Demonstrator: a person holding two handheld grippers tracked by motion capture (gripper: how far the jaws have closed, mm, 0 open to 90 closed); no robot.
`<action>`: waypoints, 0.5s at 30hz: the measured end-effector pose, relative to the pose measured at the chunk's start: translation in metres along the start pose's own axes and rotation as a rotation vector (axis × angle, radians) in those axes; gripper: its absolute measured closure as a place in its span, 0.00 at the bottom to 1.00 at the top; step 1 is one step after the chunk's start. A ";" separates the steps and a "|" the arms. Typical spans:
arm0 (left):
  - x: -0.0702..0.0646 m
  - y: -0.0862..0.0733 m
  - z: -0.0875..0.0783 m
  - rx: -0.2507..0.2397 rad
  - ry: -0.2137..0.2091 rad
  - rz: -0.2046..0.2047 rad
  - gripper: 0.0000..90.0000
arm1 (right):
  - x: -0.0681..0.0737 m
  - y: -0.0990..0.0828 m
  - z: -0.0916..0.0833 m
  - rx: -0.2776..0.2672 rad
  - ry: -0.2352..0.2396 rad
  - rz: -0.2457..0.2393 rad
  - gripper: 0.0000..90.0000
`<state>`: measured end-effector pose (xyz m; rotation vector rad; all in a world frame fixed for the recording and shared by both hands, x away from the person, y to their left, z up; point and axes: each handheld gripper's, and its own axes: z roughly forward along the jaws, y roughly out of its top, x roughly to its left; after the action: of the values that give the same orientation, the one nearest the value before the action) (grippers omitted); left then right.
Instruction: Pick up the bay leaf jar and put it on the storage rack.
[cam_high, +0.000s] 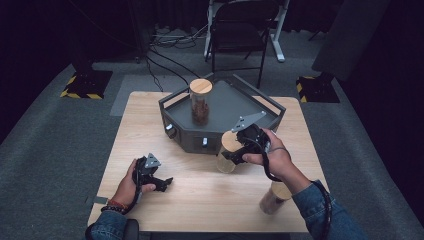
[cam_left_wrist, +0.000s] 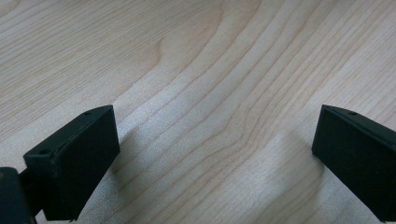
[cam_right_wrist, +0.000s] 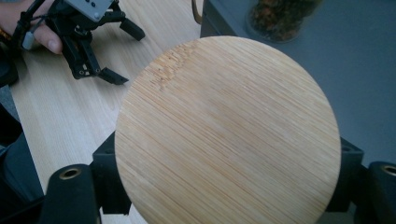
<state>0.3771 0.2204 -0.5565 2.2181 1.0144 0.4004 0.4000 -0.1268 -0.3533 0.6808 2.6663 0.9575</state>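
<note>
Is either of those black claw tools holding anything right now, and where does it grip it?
The right hand-held gripper clamps a clear glass jar with a round bamboo lid near its top, under the lid. The left hand-held gripper holds nothing.

A light wooden table (cam_high: 150, 120) is being seen from above, standing on grey carpet (cam_high: 45, 145). A dark grey angular tray (cam_high: 235, 100) with knobs on its front wall is being carried at the table's far middle. A wood-lidded jar (cam_high: 200, 101) holding brown contents is being borne upright on the tray's left part. Another wood-lidded jar (cam_high: 274, 198) is being kept near the table's near right edge. A black folding chair (cam_high: 240, 30) is being shown beyond the table, with cables (cam_high: 165, 55) lying on the floor beside it.
</note>
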 end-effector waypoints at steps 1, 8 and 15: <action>0.000 0.000 0.000 0.000 0.000 0.000 0.00 | -0.001 0.001 -0.002 0.000 -0.006 -0.005 0.28; 0.000 0.000 0.000 0.002 -0.001 0.002 0.00 | -0.006 0.008 -0.014 -0.011 -0.018 -0.009 0.28; 0.000 0.000 0.000 0.002 -0.001 0.002 0.00 | -0.011 0.017 -0.025 -0.008 -0.035 -0.022 0.28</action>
<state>0.3770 0.2208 -0.5563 2.2212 1.0130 0.3992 0.4065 -0.1339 -0.3228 0.6588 2.6322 0.9418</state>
